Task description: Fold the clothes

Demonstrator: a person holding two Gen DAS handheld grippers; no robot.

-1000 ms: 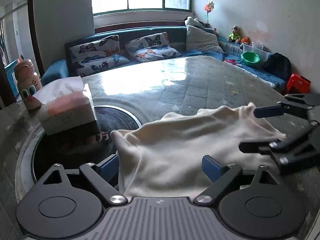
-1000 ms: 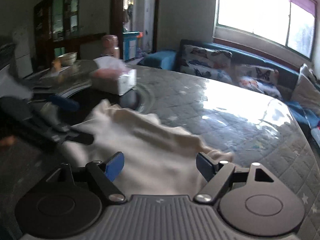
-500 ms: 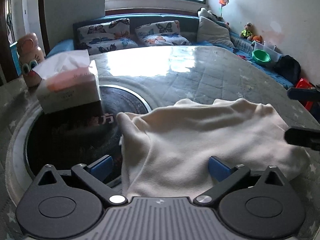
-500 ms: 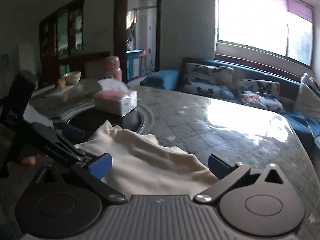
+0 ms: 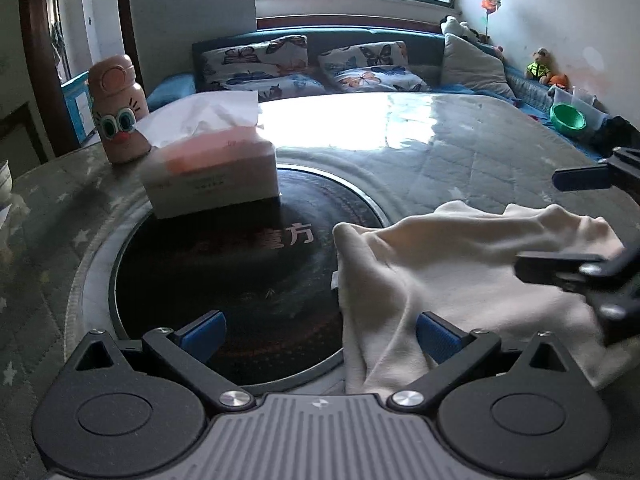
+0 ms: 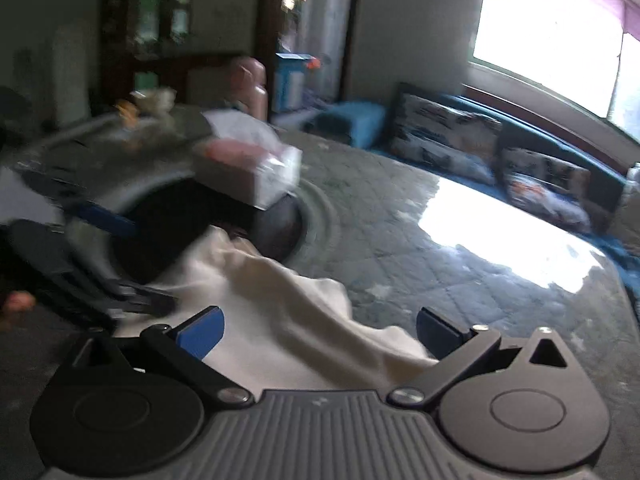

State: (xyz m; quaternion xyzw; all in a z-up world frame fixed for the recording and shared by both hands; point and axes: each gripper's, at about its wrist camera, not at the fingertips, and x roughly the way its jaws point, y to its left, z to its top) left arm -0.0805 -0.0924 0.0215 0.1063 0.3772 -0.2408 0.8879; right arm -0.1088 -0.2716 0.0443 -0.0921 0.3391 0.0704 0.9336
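Two hand-held grippers [image 5: 320, 332] [image 6: 318, 330] level, jaws wide, empty, over cream garment [image 5: 460, 280]

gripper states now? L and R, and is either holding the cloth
Left gripper: open, jaws wide apart, nothing clamped; cream cloth lies by its right finger.
Right gripper: open, jaws spread over the cloth, not gripping it.

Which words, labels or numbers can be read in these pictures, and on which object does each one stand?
"方": last of the reddish characters printed on the dark round turntable; the characters before it are too dim to read.
Tissue box: small print on its front side, too small to read.
Pink bottle: only a cartoon face, no text.
Right wrist view: blurred, nothing readable.
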